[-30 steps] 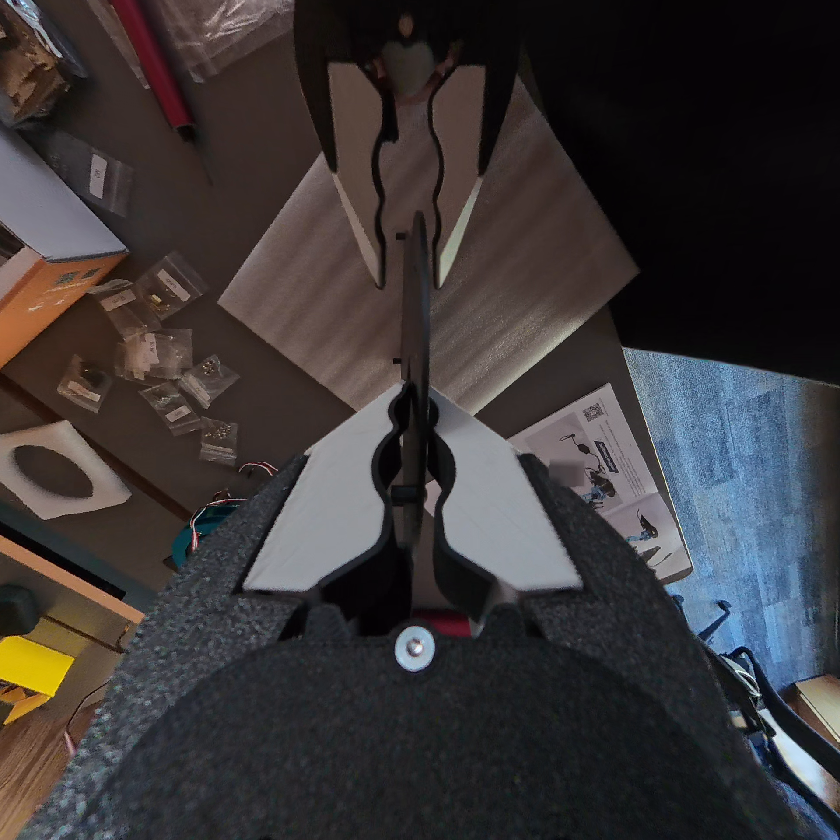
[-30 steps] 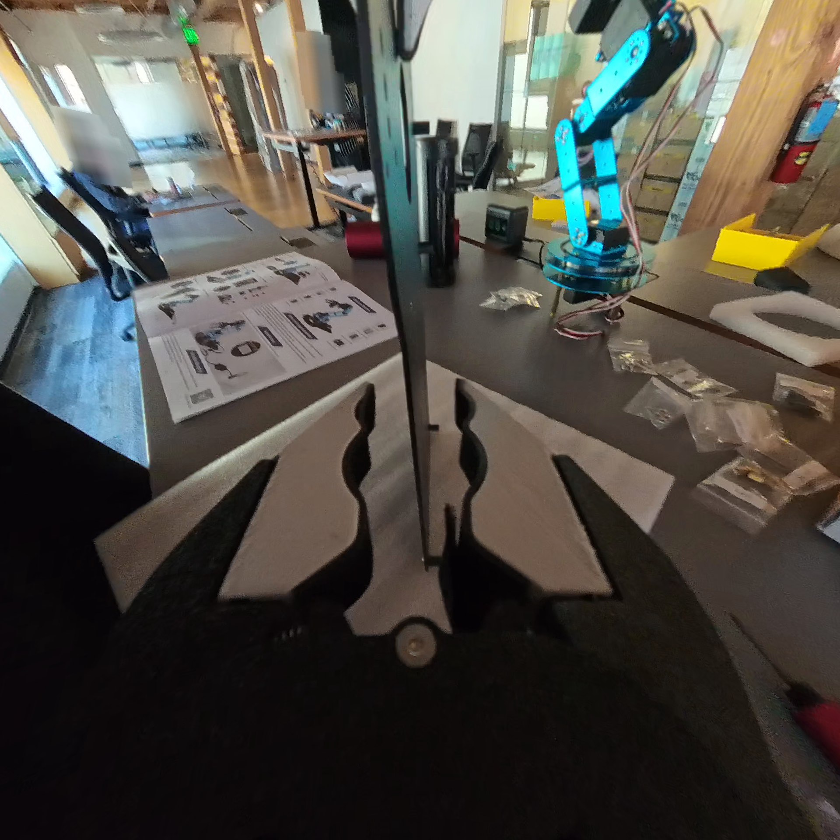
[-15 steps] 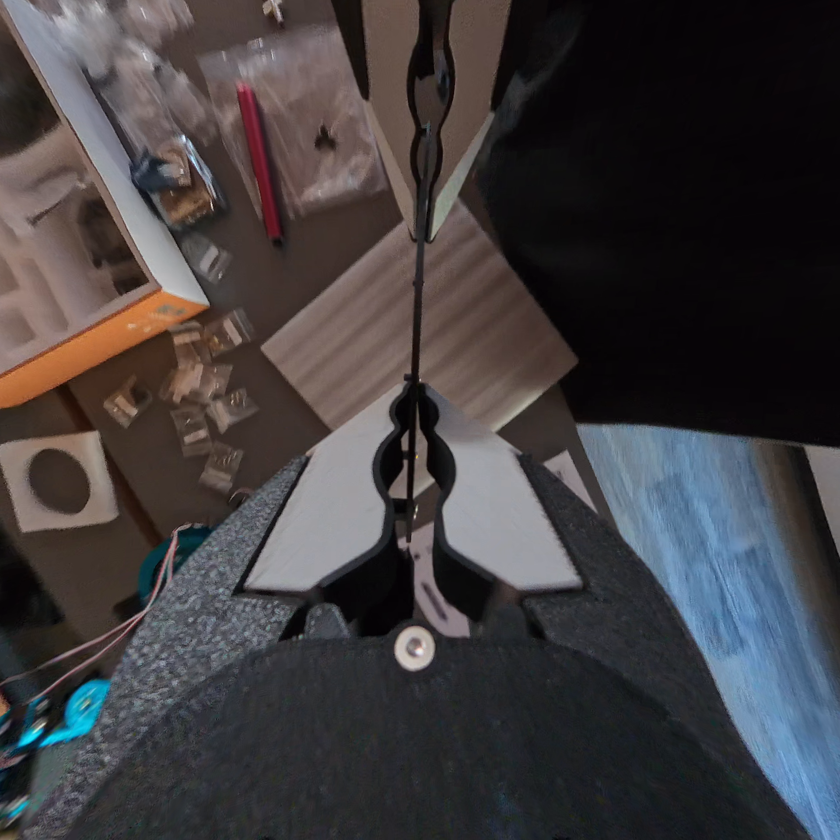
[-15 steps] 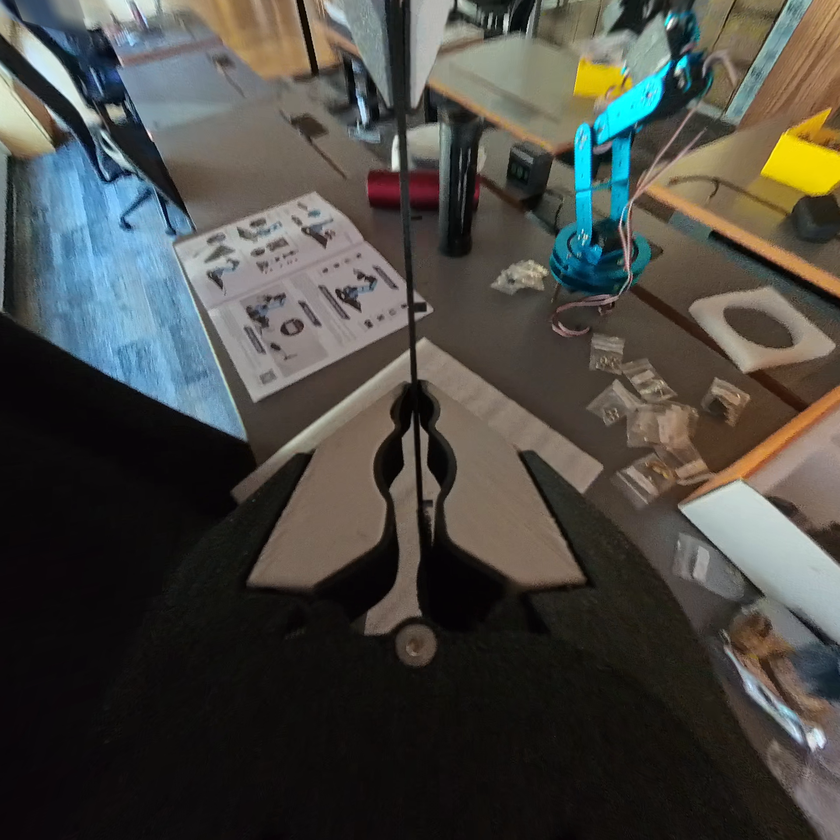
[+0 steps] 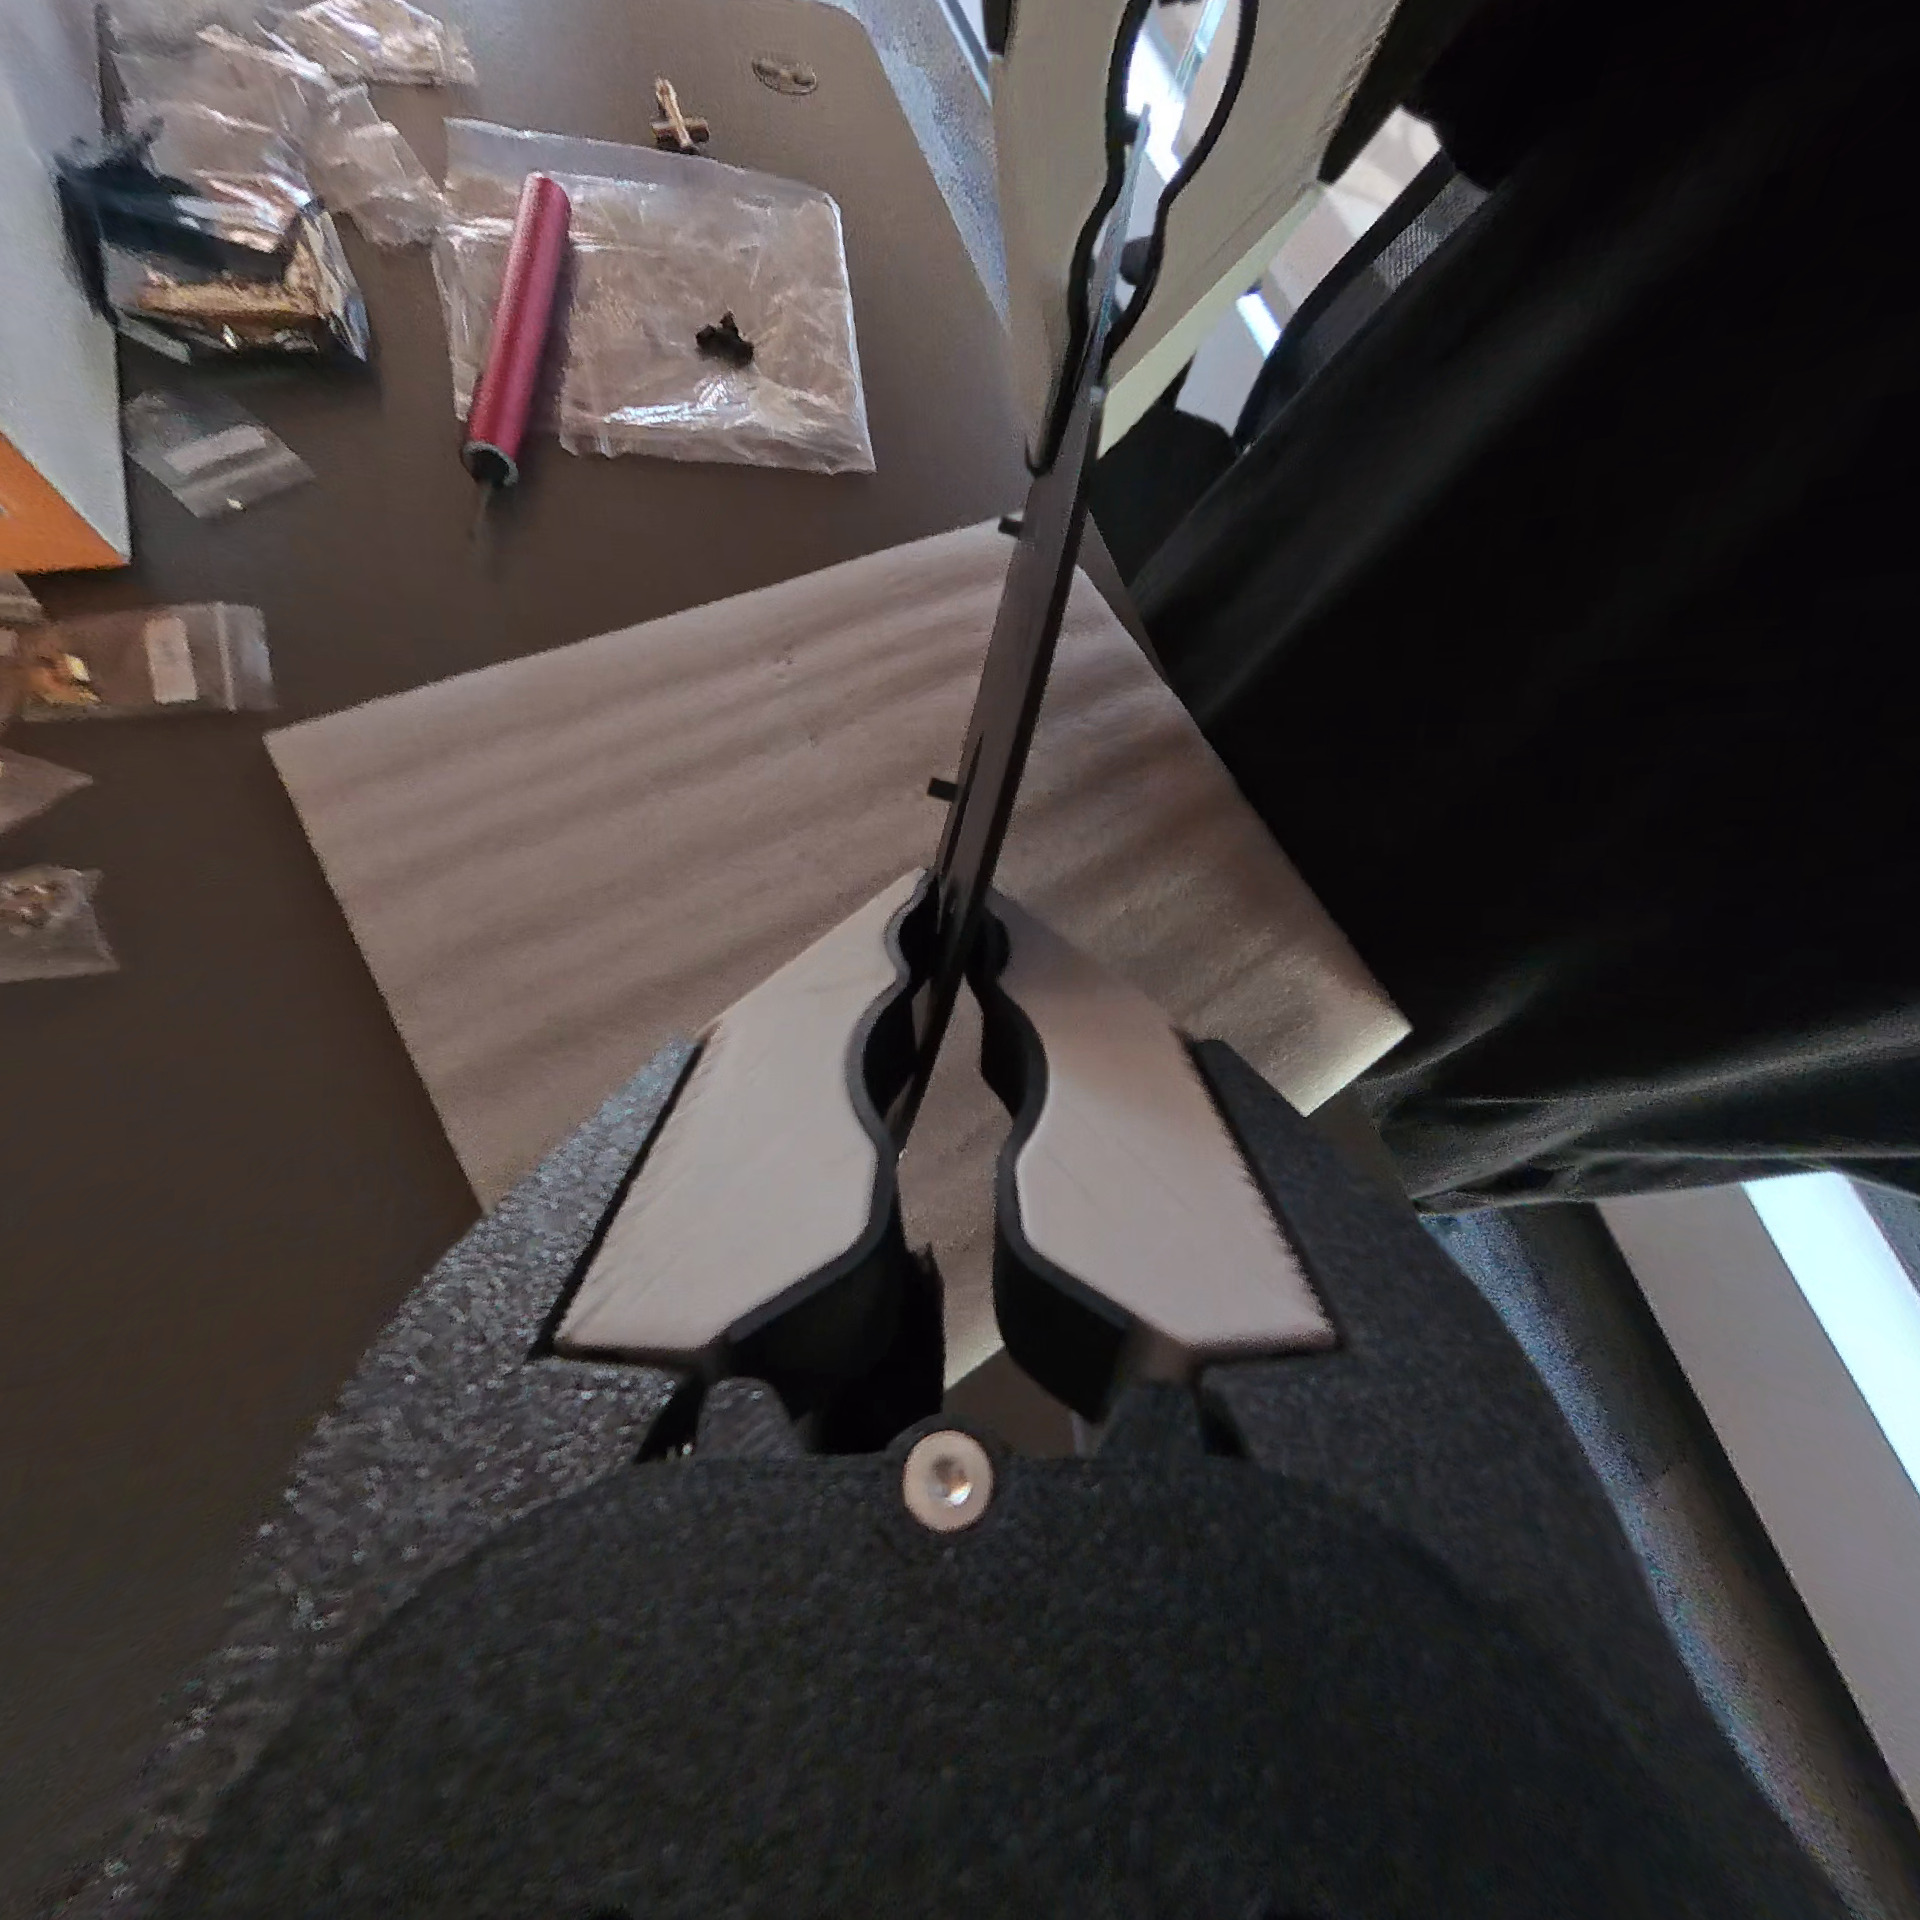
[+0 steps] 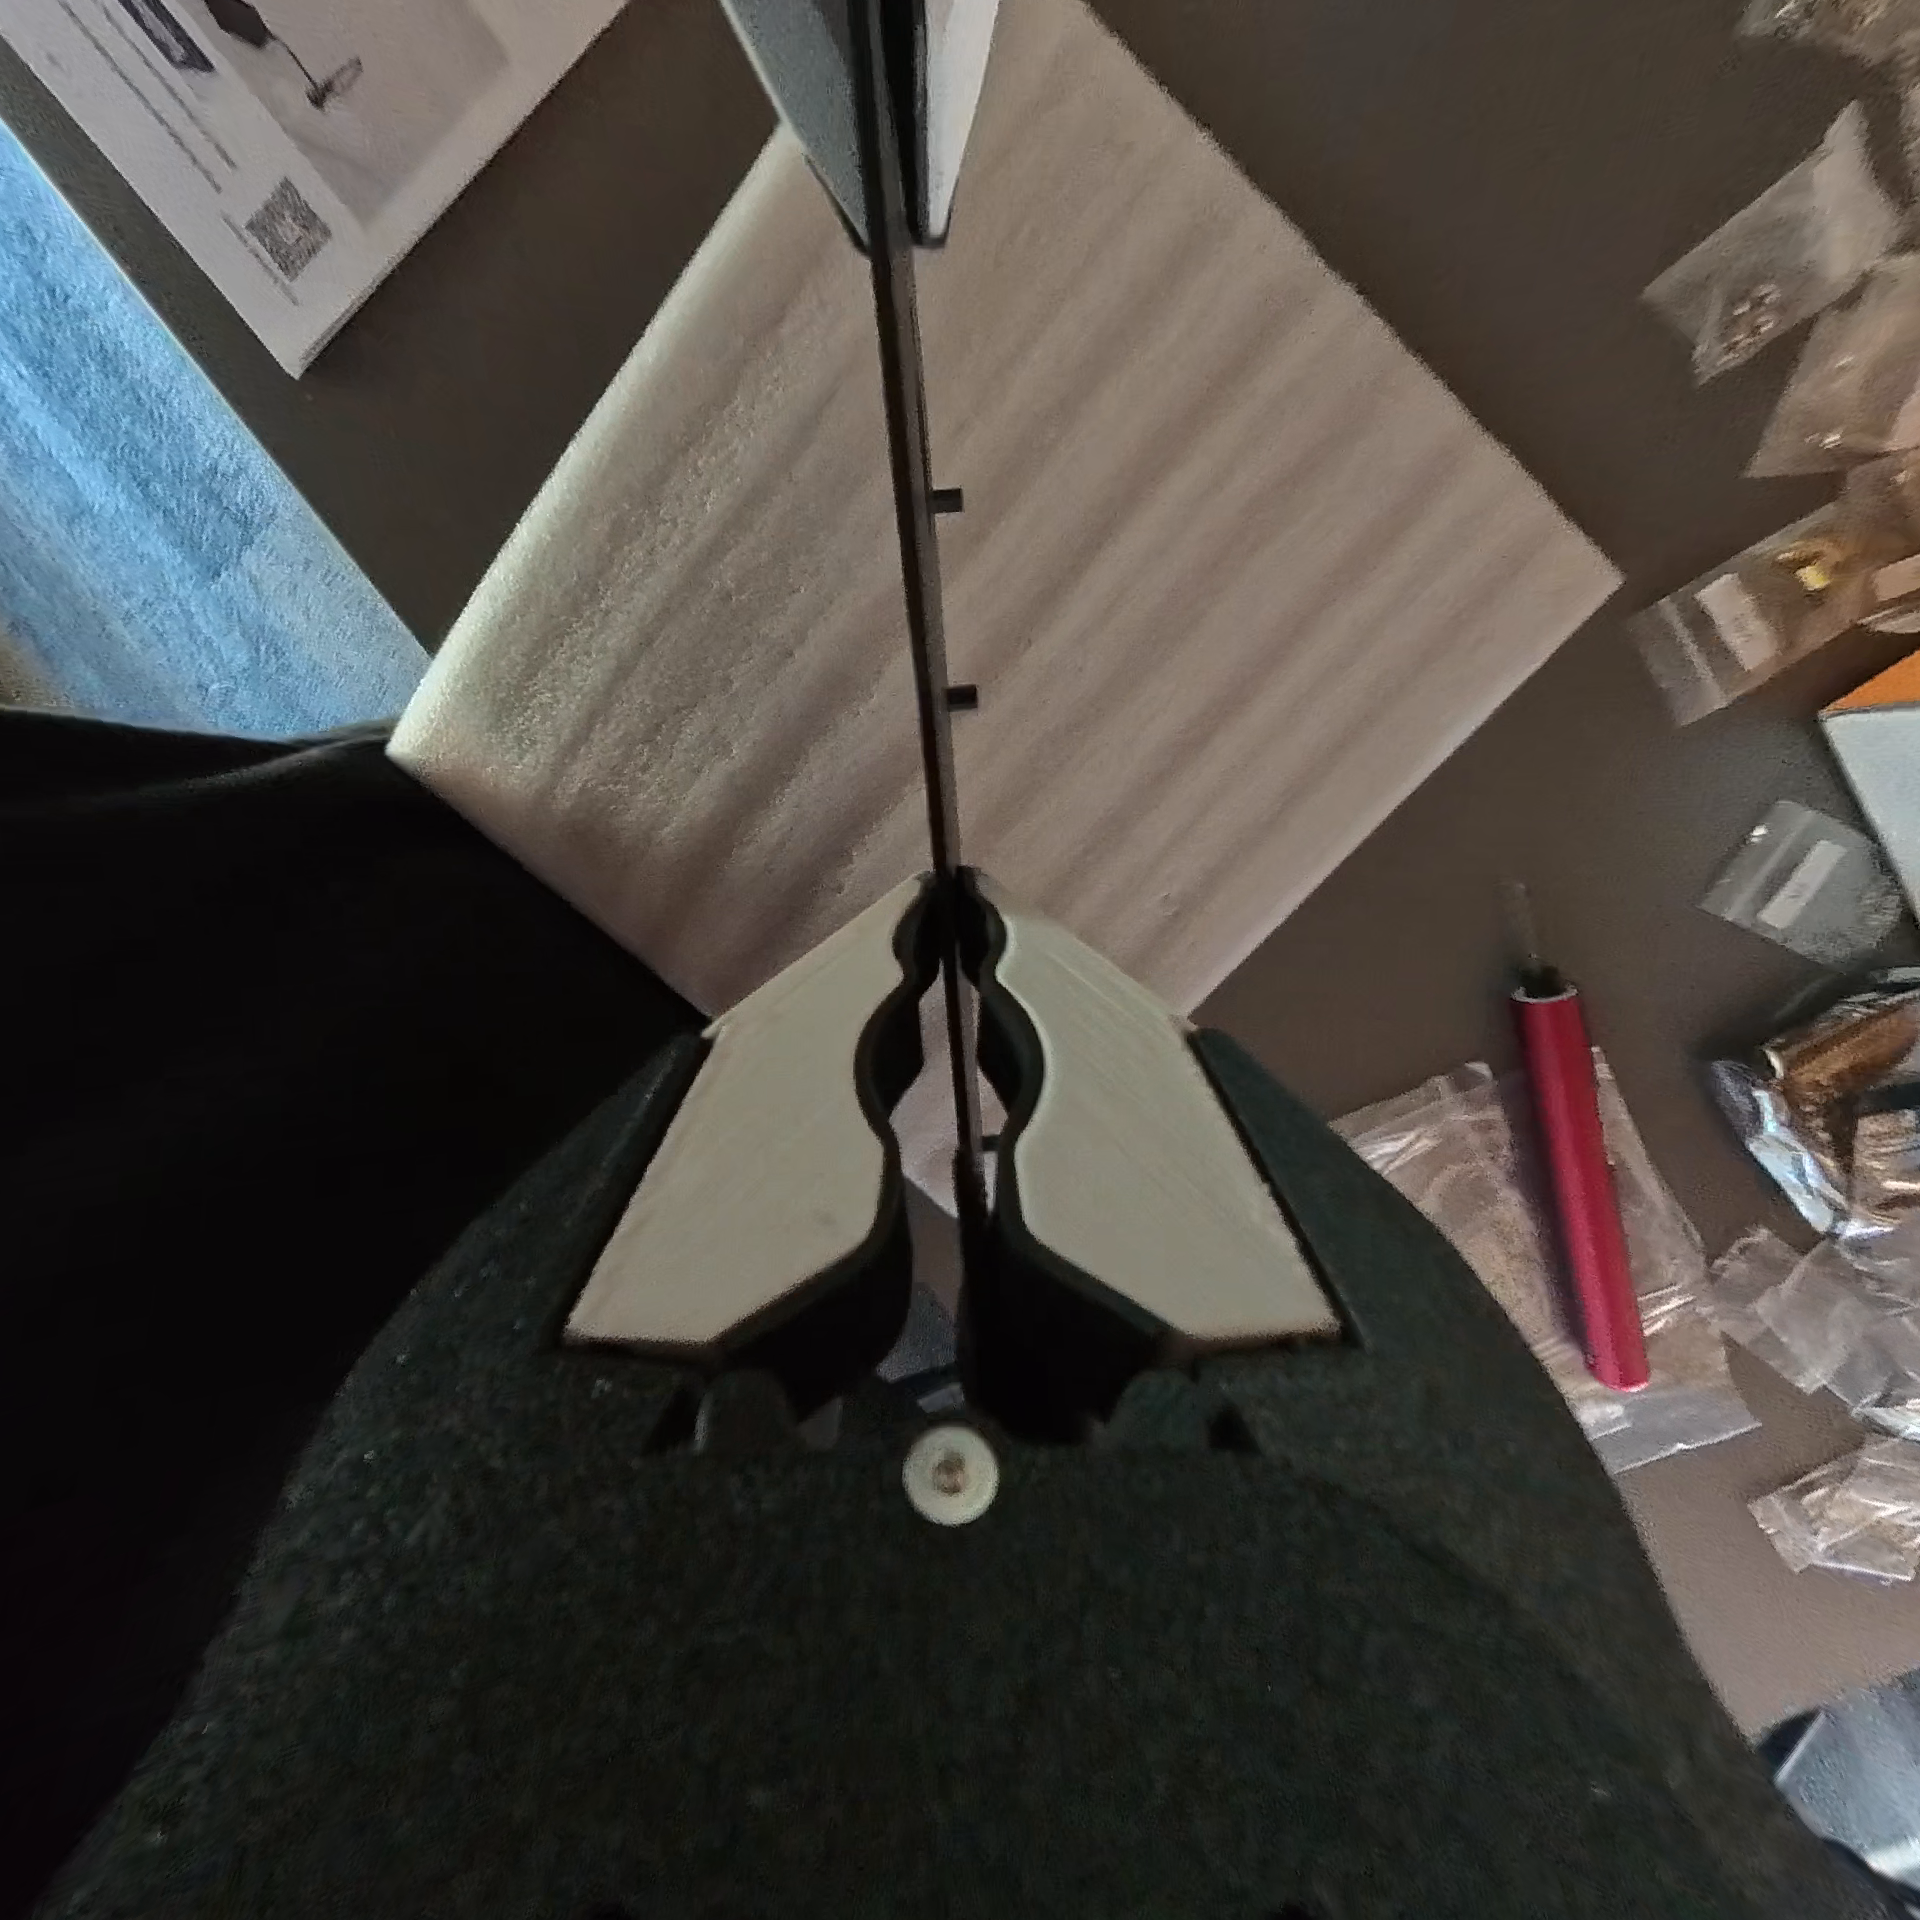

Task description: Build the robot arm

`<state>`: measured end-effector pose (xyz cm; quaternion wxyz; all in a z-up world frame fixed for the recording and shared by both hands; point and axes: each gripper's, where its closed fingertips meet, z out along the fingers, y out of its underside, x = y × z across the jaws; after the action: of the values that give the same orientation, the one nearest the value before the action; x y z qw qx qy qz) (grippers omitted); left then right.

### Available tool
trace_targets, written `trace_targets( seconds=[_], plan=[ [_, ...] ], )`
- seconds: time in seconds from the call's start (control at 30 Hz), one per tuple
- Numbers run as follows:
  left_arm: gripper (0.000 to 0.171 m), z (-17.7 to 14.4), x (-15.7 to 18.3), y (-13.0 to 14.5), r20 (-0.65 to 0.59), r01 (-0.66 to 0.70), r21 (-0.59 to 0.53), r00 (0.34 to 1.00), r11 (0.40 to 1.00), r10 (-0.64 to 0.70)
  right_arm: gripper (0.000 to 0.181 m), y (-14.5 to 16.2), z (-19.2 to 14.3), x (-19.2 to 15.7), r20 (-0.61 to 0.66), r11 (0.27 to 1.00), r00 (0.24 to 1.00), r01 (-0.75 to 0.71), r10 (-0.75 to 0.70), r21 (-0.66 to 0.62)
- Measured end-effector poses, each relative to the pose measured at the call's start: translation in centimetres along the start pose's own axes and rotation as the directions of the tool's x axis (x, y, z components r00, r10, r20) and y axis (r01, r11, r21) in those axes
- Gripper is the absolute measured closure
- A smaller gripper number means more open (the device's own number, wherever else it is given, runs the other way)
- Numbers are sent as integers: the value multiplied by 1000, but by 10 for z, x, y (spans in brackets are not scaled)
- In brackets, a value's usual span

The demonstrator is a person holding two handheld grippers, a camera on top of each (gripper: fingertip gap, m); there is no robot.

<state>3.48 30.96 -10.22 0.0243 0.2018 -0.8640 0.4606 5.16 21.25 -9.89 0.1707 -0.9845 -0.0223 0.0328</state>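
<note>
A thin black flat plate (image 5: pixel 1023 686), seen edge-on, spans between both grippers above a white foam sheet (image 5: pixel 644 800). My left gripper (image 5: pixel 956 914) is shut on one end of the plate. My right gripper (image 6: pixel 943 883) is shut on the other end of the plate (image 6: pixel 914 488). The right gripper also shows at the top of the left wrist view (image 5: pixel 1101 197), and the left gripper at the top of the right wrist view (image 6: pixel 894 135). Small tabs stick out of the plate's edge.
A red cylinder tool (image 5: pixel 517 327) lies on clear plastic bags (image 5: pixel 707 322) on the dark table; it also shows in the right wrist view (image 6: pixel 1579 1184). Small parts bags (image 6: pixel 1766 312), an orange-and-white box (image 5: pixel 52 312), a printed booklet (image 6: pixel 260 135) and a person's dark clothing (image 5: pixel 1558 623) are nearby.
Both grippers have swung with the plate, so both views now look down at the foam sheet. The right gripper closed on the plate between one second ago and half a second ago.
</note>
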Motion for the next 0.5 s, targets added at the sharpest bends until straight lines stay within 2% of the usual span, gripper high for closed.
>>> trace_targets(
  seconds=[0.2,0.33,0.5],
  plan=[
    [166,6,-8,38,-3,51,-5,999,999,-51,180,-6,28,-4,23,992,1000,13,-10,-125],
    [165,4,-11,37,11,62,67,998,996,-63,180,-5,32,1,6,989,1000,14,-13,-145],
    [153,-6,-18,34,171,96,168,977,981,-125,180,-5,32,6,14,993,998,-57,58,-104]
  ],
)
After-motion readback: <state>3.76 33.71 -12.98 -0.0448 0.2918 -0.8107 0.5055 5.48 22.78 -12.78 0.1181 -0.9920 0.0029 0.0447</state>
